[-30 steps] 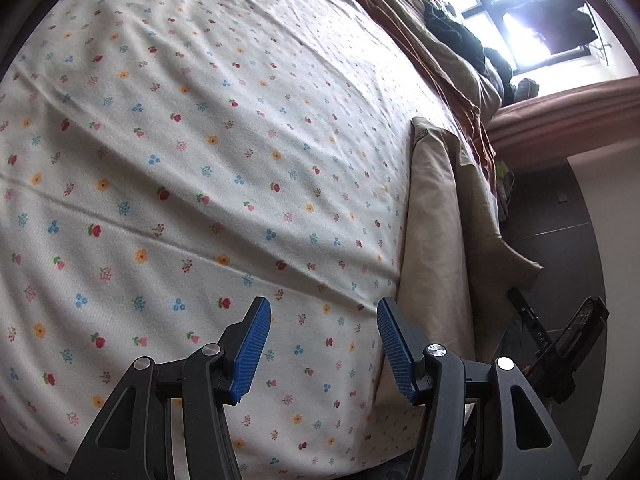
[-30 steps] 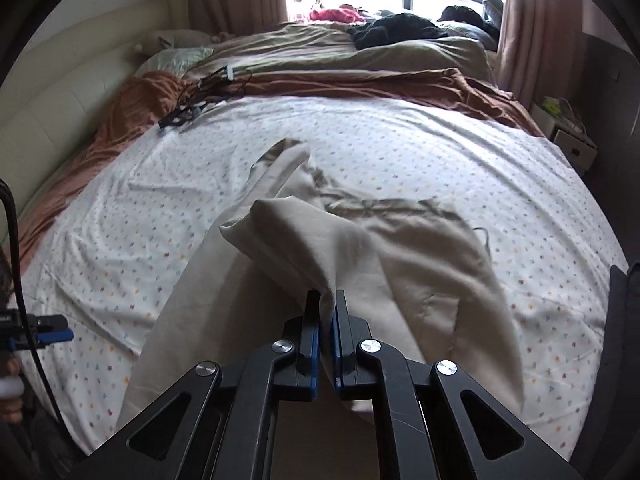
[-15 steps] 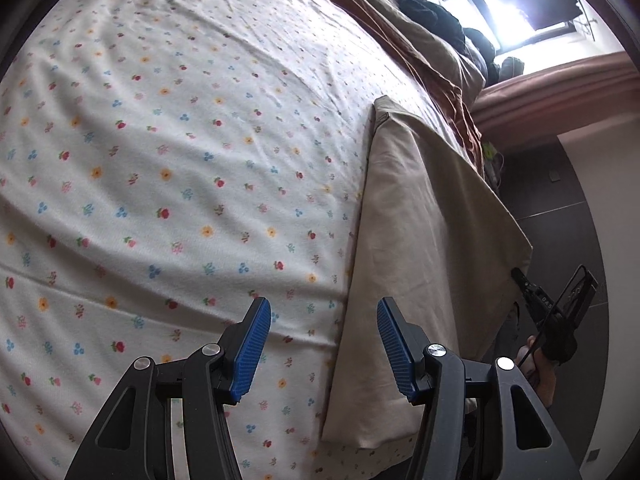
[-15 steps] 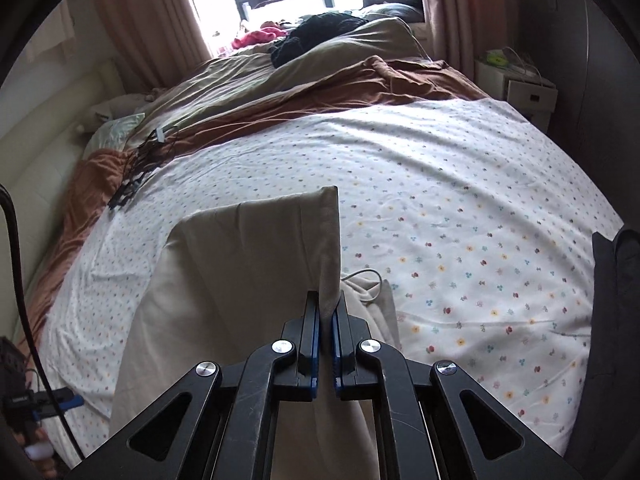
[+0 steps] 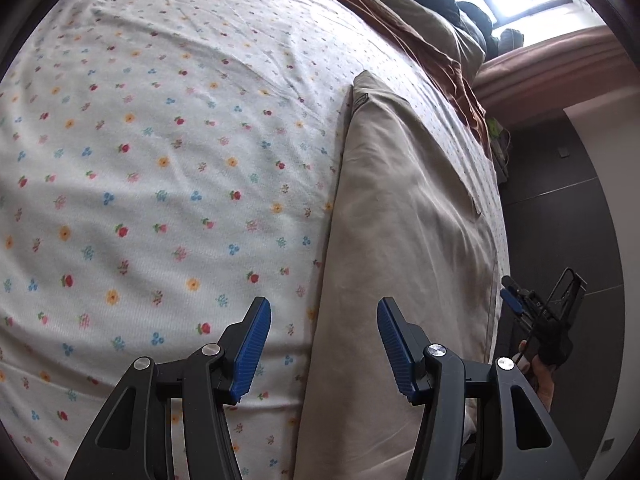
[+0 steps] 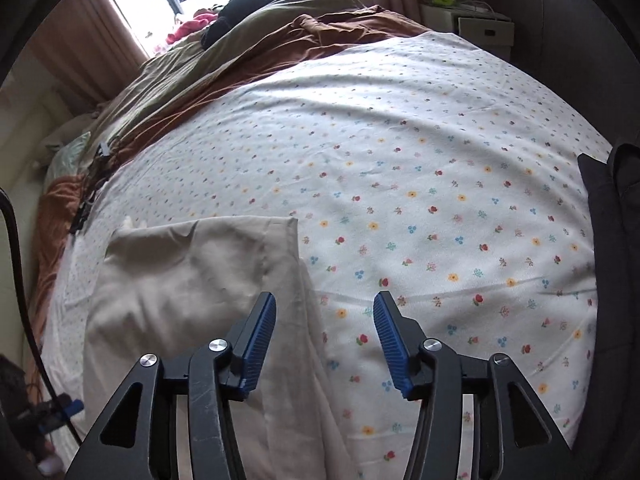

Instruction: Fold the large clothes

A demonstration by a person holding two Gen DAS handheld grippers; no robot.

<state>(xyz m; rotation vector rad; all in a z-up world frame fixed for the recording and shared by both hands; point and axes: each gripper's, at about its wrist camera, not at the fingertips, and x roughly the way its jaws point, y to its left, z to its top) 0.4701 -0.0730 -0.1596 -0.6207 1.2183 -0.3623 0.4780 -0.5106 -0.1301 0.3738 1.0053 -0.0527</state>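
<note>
Beige cotton garment lies folded lengthwise on flowered white bedsheet; cross folds left. Right gripper jaws just opened, holding nothing; left gripper half-open, empty.

- Bed sheet — white, dotted with small red, blue and yellow flowers.
- Folded garment — plain beige, at 9 o'clock of the right tongs.
- Blanket at 12 o'clock — rust brown.
- Both tongs, left too: black arms, blue ribbed pads.
</note>
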